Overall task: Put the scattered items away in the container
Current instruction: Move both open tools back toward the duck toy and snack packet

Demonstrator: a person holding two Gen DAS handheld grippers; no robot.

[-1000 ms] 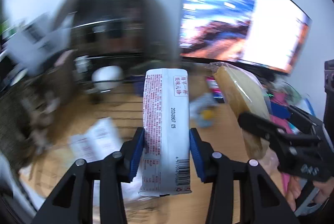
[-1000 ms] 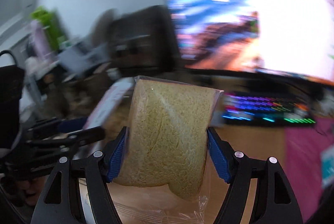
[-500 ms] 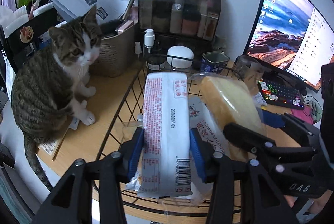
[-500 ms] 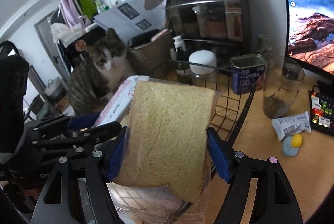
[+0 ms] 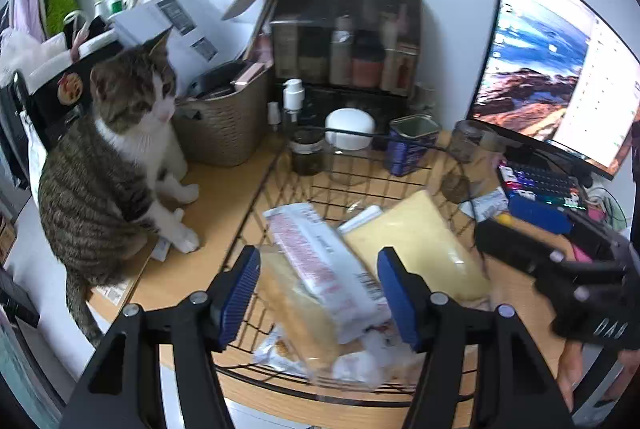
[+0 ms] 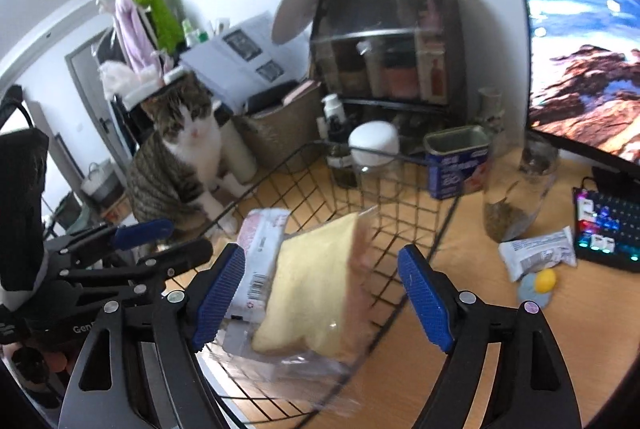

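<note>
On the cluttered wooden desk [image 5: 208, 185], a tabby cat [image 5: 108, 165] crowds the wire basket's [image 5: 360, 137] left rim. Both the left gripper [image 5: 316, 293] and right gripper [image 6: 320, 293] are opening, pads clear of the white packet [image 5: 324, 265] and bagged bread [image 6: 316, 293] inside.

We see both jaws opening, white packet [image 5: 324, 261] and bagged bread slice [image 6: 316, 293] released, now dropping into wire basket [image 5: 360, 185].

Little can be read. The right gripper's [image 5: 528, 229] black body, seen to the right of the left gripper, carries pale letters that look like "DAS". In the right wrist view, the left gripper's [image 6: 168, 241] body, off to the left, shows "Gen", cut off. The white packet [image 6: 256, 261] between the right gripper's pads bears a barcode; its red print is blurred. The blue tin [image 6: 456, 165] ahead has unreadable lettering.
</note>
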